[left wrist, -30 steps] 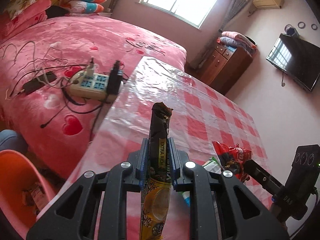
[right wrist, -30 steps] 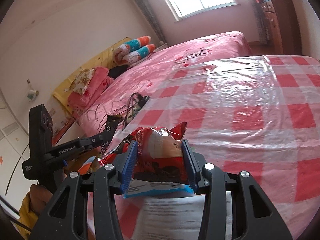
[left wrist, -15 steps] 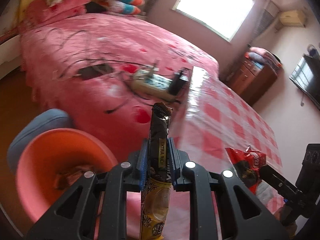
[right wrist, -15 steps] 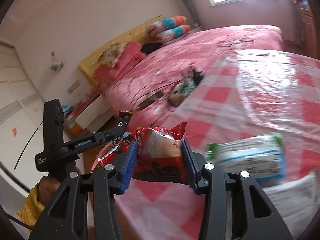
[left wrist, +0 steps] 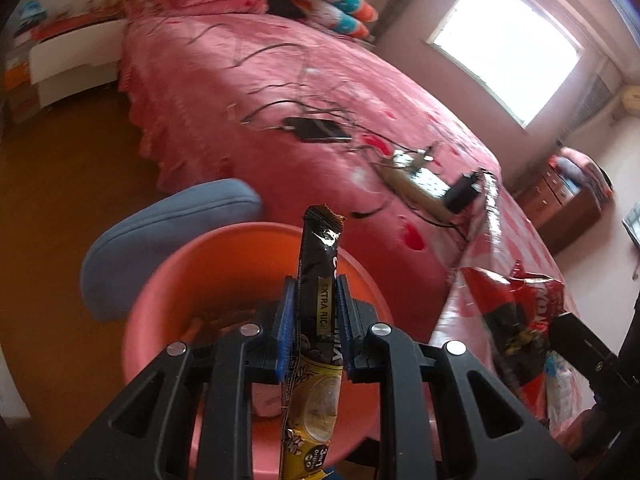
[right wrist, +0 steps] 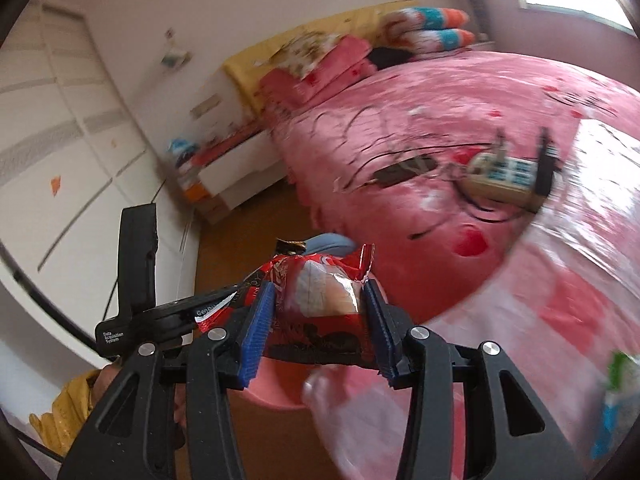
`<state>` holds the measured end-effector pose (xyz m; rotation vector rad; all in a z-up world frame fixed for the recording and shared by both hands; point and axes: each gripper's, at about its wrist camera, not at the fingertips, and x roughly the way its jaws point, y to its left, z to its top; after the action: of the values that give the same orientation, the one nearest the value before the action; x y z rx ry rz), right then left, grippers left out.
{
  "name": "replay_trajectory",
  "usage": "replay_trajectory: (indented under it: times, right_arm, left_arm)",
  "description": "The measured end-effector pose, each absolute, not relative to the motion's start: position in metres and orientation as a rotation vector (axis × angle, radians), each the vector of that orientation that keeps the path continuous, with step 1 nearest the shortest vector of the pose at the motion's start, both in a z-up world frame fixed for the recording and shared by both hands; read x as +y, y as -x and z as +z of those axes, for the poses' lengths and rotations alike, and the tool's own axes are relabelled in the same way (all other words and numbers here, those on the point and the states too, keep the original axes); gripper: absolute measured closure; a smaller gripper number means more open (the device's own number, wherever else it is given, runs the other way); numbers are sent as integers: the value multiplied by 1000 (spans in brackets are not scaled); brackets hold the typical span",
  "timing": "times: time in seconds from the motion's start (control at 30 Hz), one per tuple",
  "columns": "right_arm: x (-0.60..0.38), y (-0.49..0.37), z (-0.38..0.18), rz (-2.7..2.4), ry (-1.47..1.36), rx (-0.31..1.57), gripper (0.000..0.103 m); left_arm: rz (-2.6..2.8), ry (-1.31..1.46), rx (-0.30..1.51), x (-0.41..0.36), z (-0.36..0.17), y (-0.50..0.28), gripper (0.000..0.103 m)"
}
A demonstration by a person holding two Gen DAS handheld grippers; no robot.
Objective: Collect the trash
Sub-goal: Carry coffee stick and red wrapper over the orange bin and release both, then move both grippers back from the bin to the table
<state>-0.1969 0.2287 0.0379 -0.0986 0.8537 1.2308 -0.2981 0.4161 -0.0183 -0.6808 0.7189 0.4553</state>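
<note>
My left gripper point(left wrist: 316, 292) is shut on a black and yellow coffee sachet point(left wrist: 320, 248), which stands upright over the orange bin point(left wrist: 240, 248). Some litter lies in the bin's bottom. My right gripper point(right wrist: 320, 300) has a crumpled red snack wrapper point(right wrist: 320, 320) between its blue pads. Its jaws are opening, with the pads still against the wrapper. In the right wrist view the bin's rim point(right wrist: 276, 384) shows just below that wrapper. The left wrist view has the red wrapper point(left wrist: 516, 300) at its right, beside the table edge.
A blue padded seat point(left wrist: 168, 232) stands behind the bin on the brown floor. The pink bed point(left wrist: 280, 100) carries a power strip point(left wrist: 416, 180) and cables. The checked table point(right wrist: 560, 312) is at the right, with a green and white packet point(right wrist: 620, 372) on it.
Both grippers have swung left off the checked table with their wrappers. The orange bin has come from the left edge to under the sachet.
</note>
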Motion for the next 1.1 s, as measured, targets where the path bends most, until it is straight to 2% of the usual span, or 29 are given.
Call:
replay_trajectory:
  times: [0.03,0.1,0.13,0.17,0.23,0.37,0.63,1.1]
  right_arm:
    - [236,198,33,1222,114,864,46]
    - [245,196,21,1205,107,906,31]
    - [243,193,17,1196,75,935,29]
    - [239,192,15,1192,53,949,27]
    - [227,188,15,1167,10,961,17]
    - [201,181,21,1108,-32,940,13]
    - [157,184,31,1013,-29,881,10]
    - [87,196,40,904,-12,760,9]
  left_arm:
    - [474,689,719,421,-22,302,80]
    - [502,714,723,431,-29,309,65]
    - [509,729,723,434,-32,313,51]
    - [528,733,723,437,-35,317,42]
    - [541,716,722,438,-36,321,41]
    - [528,700,726,436,-36,320,36]
    - [474,625,715,407,-22,301,22]
    - [310,572,742,341,-4,268,21]
